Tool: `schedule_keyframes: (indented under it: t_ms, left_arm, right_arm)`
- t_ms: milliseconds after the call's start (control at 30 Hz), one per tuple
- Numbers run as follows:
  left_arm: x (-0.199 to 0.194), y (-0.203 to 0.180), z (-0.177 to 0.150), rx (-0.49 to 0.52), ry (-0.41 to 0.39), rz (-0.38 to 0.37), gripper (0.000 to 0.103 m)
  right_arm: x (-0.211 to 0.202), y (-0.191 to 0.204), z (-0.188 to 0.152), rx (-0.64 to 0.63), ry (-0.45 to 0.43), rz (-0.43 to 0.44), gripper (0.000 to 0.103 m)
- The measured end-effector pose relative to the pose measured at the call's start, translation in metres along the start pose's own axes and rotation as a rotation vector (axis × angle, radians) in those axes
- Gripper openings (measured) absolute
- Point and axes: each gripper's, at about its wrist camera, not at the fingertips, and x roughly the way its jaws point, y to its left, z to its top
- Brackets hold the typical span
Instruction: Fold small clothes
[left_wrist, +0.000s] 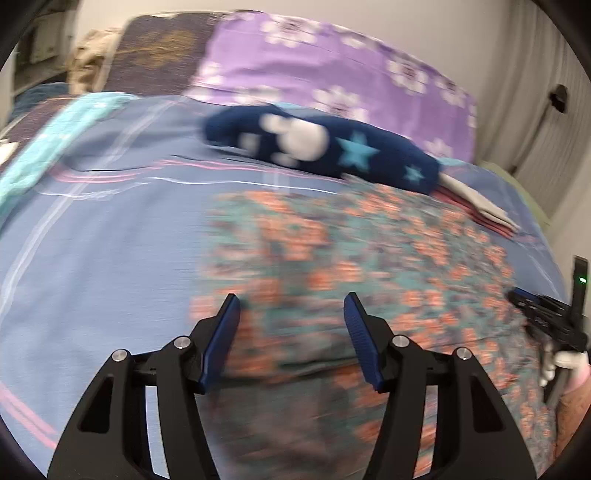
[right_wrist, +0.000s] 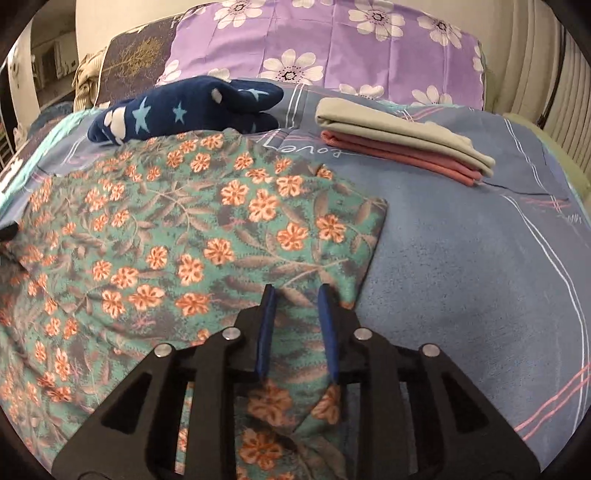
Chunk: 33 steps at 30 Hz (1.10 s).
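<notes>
A teal garment with orange flowers lies spread on the blue bedsheet; it also shows, blurred, in the left wrist view. My right gripper hovers over the garment's near right part with its jaws partly apart and cloth between and under the fingers; I cannot tell whether they pinch it. My left gripper is open and empty above the garment's left side. The right gripper also shows at the right edge of the left wrist view.
A navy garment with stars lies behind the floral one. A folded stack of beige and pink clothes sits at the back right. A purple flowered pillow lines the headboard. A turquoise cloth lies at the left.
</notes>
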Motion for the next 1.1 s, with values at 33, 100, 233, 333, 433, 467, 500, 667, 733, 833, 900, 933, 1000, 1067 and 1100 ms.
schedule_keyframes:
  t_ms: [33, 100, 233, 333, 433, 467, 500, 667, 733, 833, 900, 933, 1000, 1067, 1100]
  left_arm:
    - [-0.003, 0.013, -0.003, -0.039, 0.011, 0.003, 0.060]
    - [-0.003, 0.031, -0.012, -0.090, 0.050, -0.028, 0.060]
    - [-0.002, 0.038, -0.018, -0.104, 0.057, -0.079, 0.041]
    - [-0.001, 0.035, -0.018, -0.090, 0.065, -0.068, 0.011]
    - [-0.011, 0.026, -0.021, -0.046, 0.021, 0.038, 0.008]
    - [-0.016, 0.023, -0.023, -0.024, 0.002, 0.099, 0.008]
    - [-0.019, 0.023, -0.024, -0.017, -0.006, 0.129, 0.008]
    - [-0.027, 0.040, -0.030, -0.063, 0.011, 0.087, 0.009]
    - [-0.036, 0.042, -0.036, -0.079, 0.030, 0.015, 0.021]
    - [-0.048, 0.037, -0.051, -0.071, 0.065, -0.106, 0.048]
    - [-0.049, 0.031, -0.062, -0.037, 0.097, -0.143, 0.048]
    - [-0.051, 0.028, -0.068, -0.022, 0.101, -0.143, 0.051]
    - [-0.057, 0.024, -0.081, -0.001, 0.099, -0.146, 0.052]
    - [-0.065, 0.022, -0.090, -0.004, 0.110, -0.166, 0.052]
    - [-0.071, 0.023, -0.096, -0.007, 0.116, -0.183, 0.052]
  right_arm:
    - [0.000, 0.000, -0.001, 0.003, 0.000, 0.004, 0.025]
    - [0.000, -0.008, 0.003, 0.011, 0.000, 0.015, 0.025]
    - [0.001, -0.010, 0.004, 0.020, 0.000, 0.030, 0.026]
    - [0.000, -0.010, 0.004, 0.017, -0.002, 0.029, 0.026]
    - [0.000, -0.010, 0.003, 0.020, -0.001, 0.033, 0.026]
    - [0.000, -0.011, 0.004, 0.021, -0.002, 0.035, 0.026]
    - [0.000, -0.011, 0.003, 0.022, -0.002, 0.036, 0.026]
    - [0.000, -0.011, 0.003, 0.023, -0.002, 0.038, 0.026]
    - [0.000, -0.011, 0.003, 0.023, -0.002, 0.040, 0.026]
    - [0.000, -0.011, 0.003, 0.026, -0.004, 0.051, 0.027]
    - [-0.001, -0.014, 0.003, 0.032, -0.011, 0.079, 0.030]
    - [-0.004, -0.019, 0.003, 0.053, -0.024, 0.128, 0.034]
    - [-0.015, -0.032, -0.001, 0.127, -0.056, 0.207, 0.039]
    - [-0.029, -0.047, -0.010, 0.200, -0.067, 0.224, 0.039]
    - [-0.040, -0.055, -0.018, 0.228, -0.068, 0.234, 0.039]
